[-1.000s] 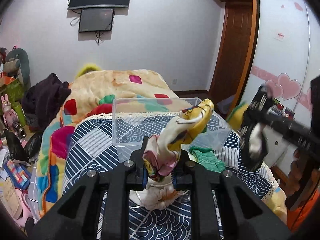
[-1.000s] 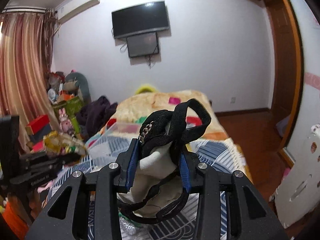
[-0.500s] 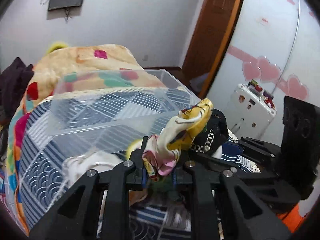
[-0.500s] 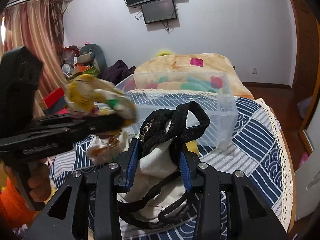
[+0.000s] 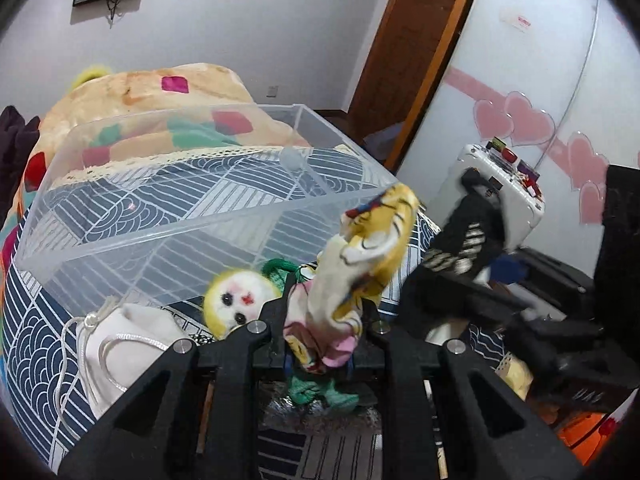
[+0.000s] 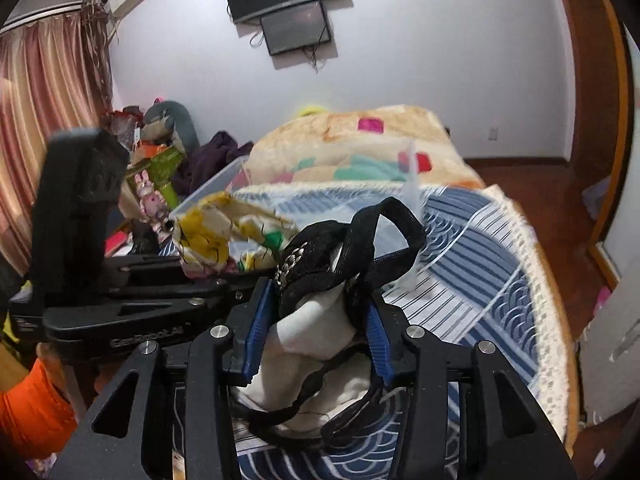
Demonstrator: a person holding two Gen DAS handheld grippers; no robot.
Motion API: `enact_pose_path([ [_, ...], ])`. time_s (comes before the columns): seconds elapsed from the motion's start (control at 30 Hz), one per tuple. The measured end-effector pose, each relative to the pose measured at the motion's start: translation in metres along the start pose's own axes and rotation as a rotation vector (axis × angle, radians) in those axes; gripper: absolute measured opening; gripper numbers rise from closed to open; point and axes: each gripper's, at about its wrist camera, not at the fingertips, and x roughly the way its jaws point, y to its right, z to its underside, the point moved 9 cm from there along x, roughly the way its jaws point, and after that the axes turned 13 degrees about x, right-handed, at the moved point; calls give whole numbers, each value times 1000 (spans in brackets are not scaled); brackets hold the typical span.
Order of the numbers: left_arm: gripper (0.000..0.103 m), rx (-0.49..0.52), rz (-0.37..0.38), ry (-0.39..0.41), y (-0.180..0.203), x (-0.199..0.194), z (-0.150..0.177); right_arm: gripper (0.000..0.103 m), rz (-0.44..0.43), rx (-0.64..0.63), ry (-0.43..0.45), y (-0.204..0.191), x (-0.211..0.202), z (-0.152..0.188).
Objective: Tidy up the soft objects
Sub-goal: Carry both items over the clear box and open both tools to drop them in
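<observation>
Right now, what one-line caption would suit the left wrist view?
Left gripper clutching a yellow tiger-print cloth before a clear plastic bin on a blue patterned tablecloth.

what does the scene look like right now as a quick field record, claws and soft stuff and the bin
left claw: shut on yellow tiger-print cloth
right claw: jaws opening, black-strapped white fabric bundle between the pads
clear bin: on blue patterned tablecloth, nothing visible inside
loose on the cloth: white drawstring pouch, yellow plush face toy, green knitted item
</observation>
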Motion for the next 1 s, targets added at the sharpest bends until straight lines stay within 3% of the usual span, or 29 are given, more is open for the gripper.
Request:
enact_pose_path([
  [0.23, 17, -33, -20, 34, -14, -19, -7, 39, 26, -8, 69, 2, -18, -19],
  [0.53, 17, -34, -128, 111, -49, -64, -37, 39, 49, -59, 175, -8, -28, -68],
  [0.8, 17, -40, -244, 72, -93, -59, -50, 39, 76, -109, 235, -23, -7, -111],
  [1.0, 17, -55, -268, 9, -115, -34, -48, 39, 118, -126, 196, -22, 27, -116],
])
